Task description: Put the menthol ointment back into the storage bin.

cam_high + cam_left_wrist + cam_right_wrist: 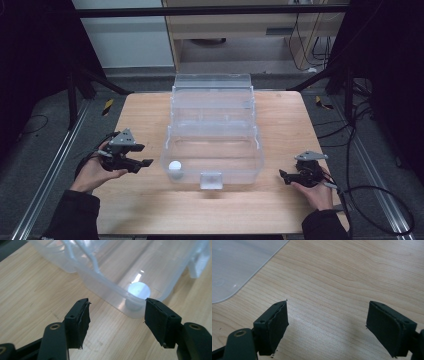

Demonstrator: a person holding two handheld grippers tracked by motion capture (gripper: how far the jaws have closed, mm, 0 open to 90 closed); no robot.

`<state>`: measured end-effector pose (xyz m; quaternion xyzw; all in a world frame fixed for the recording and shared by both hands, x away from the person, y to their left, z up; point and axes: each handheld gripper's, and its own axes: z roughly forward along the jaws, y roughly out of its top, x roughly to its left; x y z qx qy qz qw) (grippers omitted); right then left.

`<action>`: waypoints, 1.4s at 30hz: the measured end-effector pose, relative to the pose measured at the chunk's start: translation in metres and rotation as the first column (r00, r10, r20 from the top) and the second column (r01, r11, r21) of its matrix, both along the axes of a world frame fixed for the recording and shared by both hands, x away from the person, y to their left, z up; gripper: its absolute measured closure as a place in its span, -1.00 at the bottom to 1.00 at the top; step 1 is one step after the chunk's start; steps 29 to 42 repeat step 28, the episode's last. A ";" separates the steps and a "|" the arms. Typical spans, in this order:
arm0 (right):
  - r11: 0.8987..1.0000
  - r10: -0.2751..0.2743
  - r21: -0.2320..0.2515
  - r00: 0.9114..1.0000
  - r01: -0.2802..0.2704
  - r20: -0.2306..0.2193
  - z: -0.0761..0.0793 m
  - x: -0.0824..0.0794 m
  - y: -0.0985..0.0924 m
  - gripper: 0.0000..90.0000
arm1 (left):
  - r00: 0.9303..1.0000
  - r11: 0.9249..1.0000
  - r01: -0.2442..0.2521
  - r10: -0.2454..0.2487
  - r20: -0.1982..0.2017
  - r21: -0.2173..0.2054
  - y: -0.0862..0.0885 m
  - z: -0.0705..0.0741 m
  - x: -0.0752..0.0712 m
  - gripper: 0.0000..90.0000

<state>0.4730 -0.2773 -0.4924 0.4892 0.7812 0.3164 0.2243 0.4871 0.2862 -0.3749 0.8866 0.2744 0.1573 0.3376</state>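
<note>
A clear plastic box (212,145) with its lid swung back stands mid-table; in the left gripper view its near corner (130,302) is close ahead. A white ball (175,167) lies inside the box at its front left corner, seen through the wall as a pale round shape (138,290). My left gripper (145,162) is held just left of the box, open, nothing between its jaws (116,315). My right gripper (283,175) hovers to the right of the box, open over bare wood (328,322).
The wooden table (150,210) has free room in front of the box and on both sides. A white latch (210,180) sits on the box's front wall. Cables (370,195) trail off the right edge. A clear box corner (234,270) lies at upper left.
</note>
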 end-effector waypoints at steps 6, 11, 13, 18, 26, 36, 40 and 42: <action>1.000 -0.001 0.002 1.000 0.001 0.000 0.000 0.000 -0.001 -0.61 | 0.988 0.985 -0.147 0.150 0.026 -0.091 0.013 -0.017 -0.008 -0.20; 1.000 -0.005 0.002 1.000 0.005 0.002 0.001 -0.001 -0.002 -0.61 | 0.956 0.947 -0.284 0.292 0.032 -0.149 0.021 -0.039 -0.012 -0.21; 1.000 -0.007 0.005 1.000 0.007 0.003 0.001 -0.001 -0.002 -0.61 | 0.932 0.924 -0.349 0.359 0.042 -0.157 0.025 -0.048 -0.014 -0.21; 1.000 -0.012 0.014 1.000 0.012 -0.001 0.001 -0.002 -0.003 -0.61 | 0.865 0.852 -0.484 0.501 0.041 -0.200 0.035 -0.068 -0.016 -0.22; 1.000 -0.011 0.021 1.000 0.011 0.001 0.001 -0.005 -0.004 -0.62 | 0.790 0.778 -0.596 0.612 0.027 -0.197 0.056 -0.088 -0.025 -0.29; 1.000 -0.008 0.026 1.000 0.008 0.000 0.002 -0.006 -0.004 -0.62 | 0.784 0.772 -0.604 0.620 0.027 -0.199 0.058 -0.089 -0.026 -0.30; 1.000 -0.008 0.026 1.000 0.008 0.000 0.002 -0.006 -0.004 -0.62 | 0.784 0.772 -0.604 0.620 0.027 -0.199 0.058 -0.089 -0.026 -0.30; 1.000 -0.008 0.026 1.000 0.008 0.000 0.002 -0.006 -0.004 -0.62 | 0.784 0.772 -0.604 0.620 0.027 -0.199 0.058 -0.089 -0.026 -0.30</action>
